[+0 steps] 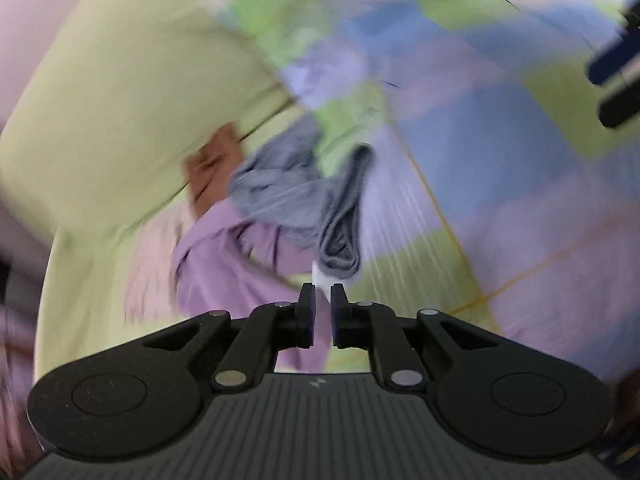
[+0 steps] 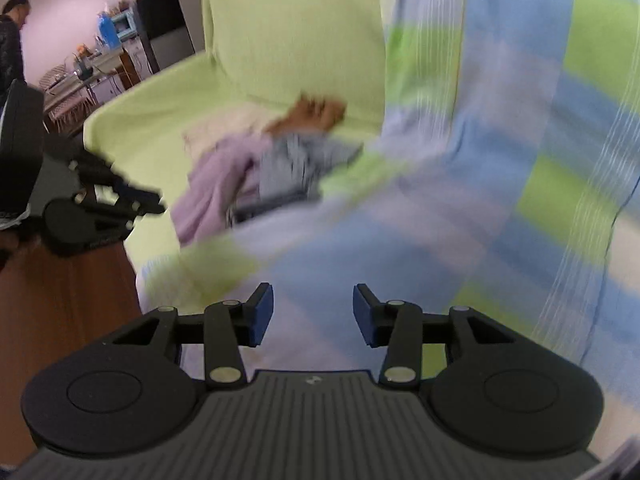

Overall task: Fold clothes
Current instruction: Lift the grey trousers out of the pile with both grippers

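Observation:
A heap of clothes lies on a light green sofa point(image 1: 120, 100) point(image 2: 288, 32): a grey garment point(image 1: 280, 192) point(image 2: 296, 156), a lilac one point(image 1: 224, 264) point(image 2: 216, 184) and an orange-brown one point(image 1: 212, 164) point(image 2: 316, 114) behind them. My left gripper point(image 1: 323, 292) point(image 2: 160, 204) hovers just above the near edge of the heap, with a narrow gap between its pads and nothing gripped. My right gripper point(image 2: 313, 296) point(image 1: 612, 80) stands open and empty over the checked blanket point(image 2: 480, 200) point(image 1: 500, 160), to the right of the heap. Both views are blurred.
The blue, green and lilac checked blanket covers the sofa's seat and back on the right. A wooden floor point(image 2: 60, 300) lies left of the sofa. A person point(image 2: 12, 36) stands far back left near a table and kitchen cupboards point(image 2: 100, 60).

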Tool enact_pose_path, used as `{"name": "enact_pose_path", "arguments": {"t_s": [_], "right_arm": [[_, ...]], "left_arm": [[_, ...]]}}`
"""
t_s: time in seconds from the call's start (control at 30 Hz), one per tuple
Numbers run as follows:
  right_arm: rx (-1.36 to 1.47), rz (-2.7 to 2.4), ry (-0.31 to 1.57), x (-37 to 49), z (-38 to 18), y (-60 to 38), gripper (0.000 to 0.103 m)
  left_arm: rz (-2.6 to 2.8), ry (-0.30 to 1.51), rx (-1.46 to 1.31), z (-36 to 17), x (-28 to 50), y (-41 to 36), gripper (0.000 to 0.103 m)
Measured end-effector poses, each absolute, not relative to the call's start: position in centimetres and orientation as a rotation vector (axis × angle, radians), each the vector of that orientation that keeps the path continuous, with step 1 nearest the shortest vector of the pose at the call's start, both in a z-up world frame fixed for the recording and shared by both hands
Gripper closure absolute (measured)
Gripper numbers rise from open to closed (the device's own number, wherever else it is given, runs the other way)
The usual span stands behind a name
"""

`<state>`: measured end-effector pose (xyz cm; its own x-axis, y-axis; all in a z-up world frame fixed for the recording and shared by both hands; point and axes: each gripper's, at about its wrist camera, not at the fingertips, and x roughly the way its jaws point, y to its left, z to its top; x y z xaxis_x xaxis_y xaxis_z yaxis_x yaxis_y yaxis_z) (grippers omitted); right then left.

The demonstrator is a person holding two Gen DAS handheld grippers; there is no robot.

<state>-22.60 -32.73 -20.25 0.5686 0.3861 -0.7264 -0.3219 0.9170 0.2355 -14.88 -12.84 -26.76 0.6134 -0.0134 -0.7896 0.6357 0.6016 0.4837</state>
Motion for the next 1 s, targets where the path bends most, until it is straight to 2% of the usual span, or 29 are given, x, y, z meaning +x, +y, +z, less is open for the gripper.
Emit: {"name": "enact_pose_path", "arguments": {"t_s": [0.03, 0.07, 0.1, 0.13, 0.2, 0.3, 0.4, 0.5, 0.67, 0.73, 0.87, 0.97, 1.0], "right_arm": [[0.116, 0.419, 0.875, -22.3, -21.2, -32.3, 0.063], [0.135, 0.42, 0.871, -22.2, -21.8, -31.9, 0.062], [0.162, 0.42, 0.861, -21.7, -22.3, -31.3, 0.061], [0.184, 0.419, 0.848, -20.8, -22.9, -30.4, 0.061], [0.213, 0.407, 0.825, -18.5, -24.0, -29.0, 0.06], [0.265, 0.349, 0.825, -14.1, -25.8, -27.0, 0.06], [0.231, 0.339, 0.801, -11.0, -26.6, -26.4, 0.06], [0.116, 0.364, 0.805, -8.2, -27.0, -25.6, 0.06], [-0.151, 0.493, 0.836, -5.6, -27.7, -24.0, 0.06], [-0.328, 0.579, 0.826, -5.7, -28.1, -22.5, 0.06], [-0.594, 0.713, 0.763, -5.8, -29.3, -19.4, 0.06], [-0.691, 0.817, 0.695, -5.0, -29.9, -17.4, 0.061], [-0.714, 0.84, 0.688, -4.9, -30.1, -16.9, 0.066]], "left_arm": [[-0.47, 0.842, 0.833, -26.7, -13.8, -12.6, 0.076], [-0.511, 0.848, 0.807, -26.7, -12.7, -12.2, 0.058], [-0.552, 0.854, 0.782, -26.6, -11.5, -11.9, 0.05], [-0.569, 0.875, 0.75, -27.3, -10.8, -11.5, 0.046], [-0.595, 0.919, 0.686, -29.1, -9.3, -10.8, 0.046], [-0.567, 1.015, 0.543, -32.8, -6.6, -9.4, 0.047], [-0.512, 1.053, 0.359, -33.8, -5.3, -7.8, 0.051], [-0.472, 1.113, 0.108, -34.5, -3.7, -6.1, 0.069], [-0.381, 1.229, -0.206, -36.6, -1.9, -4.0, 0.081], [-0.364, 1.238, -0.215, -36.9, -2.1, -4.1, 0.088], [-0.339, 1.238, -0.134, -37.9, -2.3, -4.5, 0.089], [-0.345, 1.227, -0.087, -37.9, -2.0, -4.6, 0.089], [-0.347, 1.225, -0.072, -37.8, -2.0, -4.6, 0.091]]}}
